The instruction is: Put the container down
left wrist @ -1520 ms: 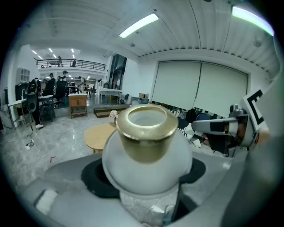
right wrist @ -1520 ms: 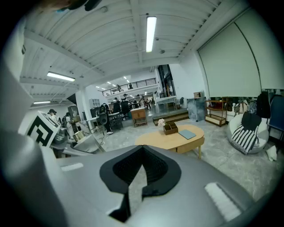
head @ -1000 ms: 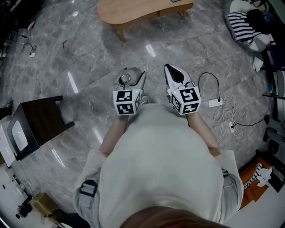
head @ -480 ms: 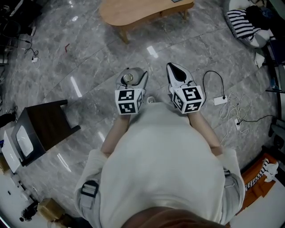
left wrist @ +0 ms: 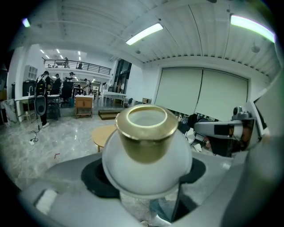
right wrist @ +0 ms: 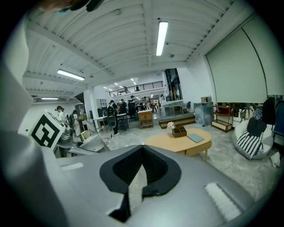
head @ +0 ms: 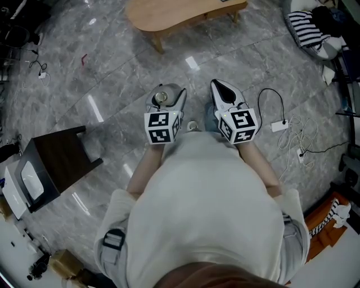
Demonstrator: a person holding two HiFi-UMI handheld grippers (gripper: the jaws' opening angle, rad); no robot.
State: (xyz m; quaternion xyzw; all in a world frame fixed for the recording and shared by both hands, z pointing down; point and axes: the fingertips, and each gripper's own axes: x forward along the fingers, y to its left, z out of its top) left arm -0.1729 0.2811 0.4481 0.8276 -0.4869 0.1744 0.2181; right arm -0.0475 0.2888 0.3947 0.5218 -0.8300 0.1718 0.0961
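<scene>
- Still clamped in the left claw, the gold-necked container has barely moved; set-down seemingly not yet begun.
- Beside it, the right claw stays closed, empty.

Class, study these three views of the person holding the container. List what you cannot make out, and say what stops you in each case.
The container's base: left gripper view, hidden by its round body and the jaws holding it.
Its contents: head view, too small.
The wooden table's far side: head view, cut off by the top edge.
The floor directly below the person: head view, hidden by their torso.
</scene>
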